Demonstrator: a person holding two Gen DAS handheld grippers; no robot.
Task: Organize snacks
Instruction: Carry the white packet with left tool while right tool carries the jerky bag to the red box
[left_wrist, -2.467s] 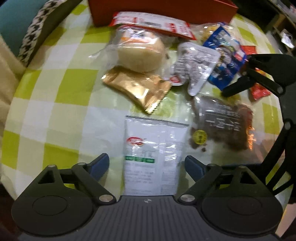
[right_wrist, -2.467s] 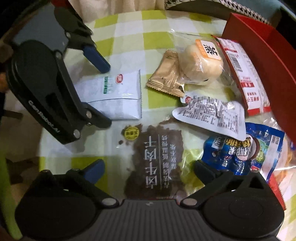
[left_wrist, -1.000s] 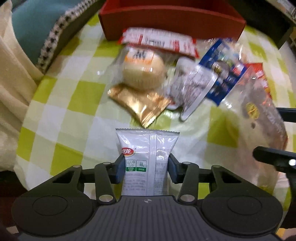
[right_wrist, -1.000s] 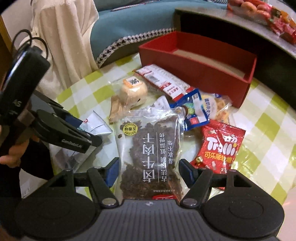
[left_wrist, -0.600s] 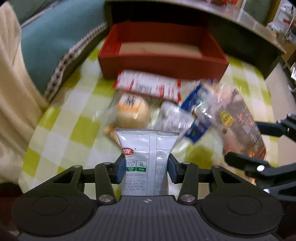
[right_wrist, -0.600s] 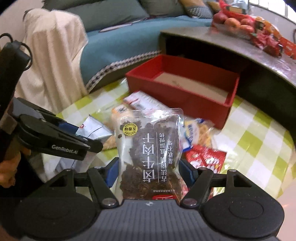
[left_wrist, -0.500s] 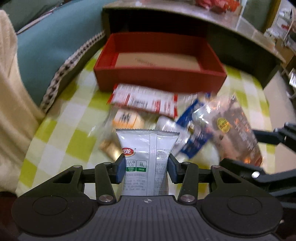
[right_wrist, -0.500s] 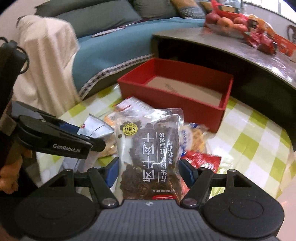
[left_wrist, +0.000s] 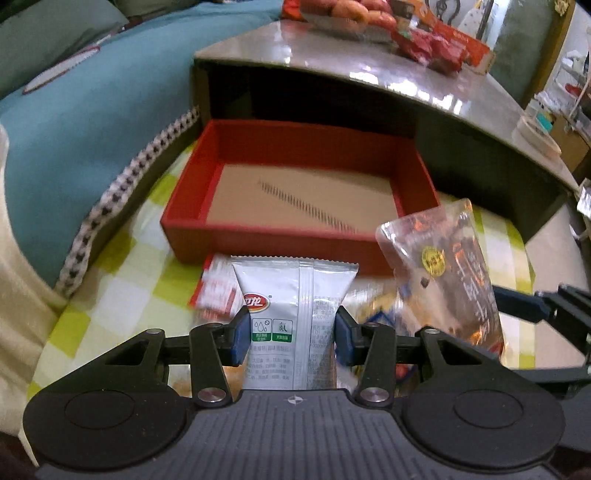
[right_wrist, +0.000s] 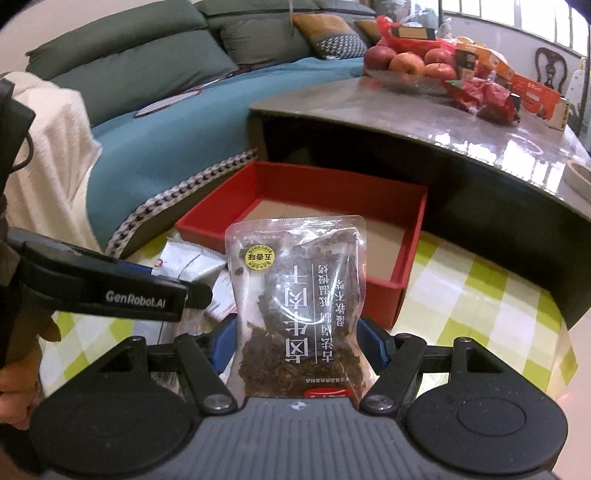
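Nearest, between the blue pads of the left gripper (left_wrist: 290, 334), a white snack packet (left_wrist: 293, 317) is pinched upright. To its right, a clear pouch of dark jerky (right_wrist: 299, 306) is clamped by the right gripper (right_wrist: 297, 349). Beyond both, a red box (left_wrist: 299, 192) is seen open on the green-checked surface (right_wrist: 476, 295), with other snack packets (left_wrist: 216, 288) lying before its near wall.

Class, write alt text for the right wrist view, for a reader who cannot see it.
The right gripper clamps a clear packet of dark dried meat upright, in front of an empty red box on a green-checked tablecloth. At left, the left gripper reaches in.
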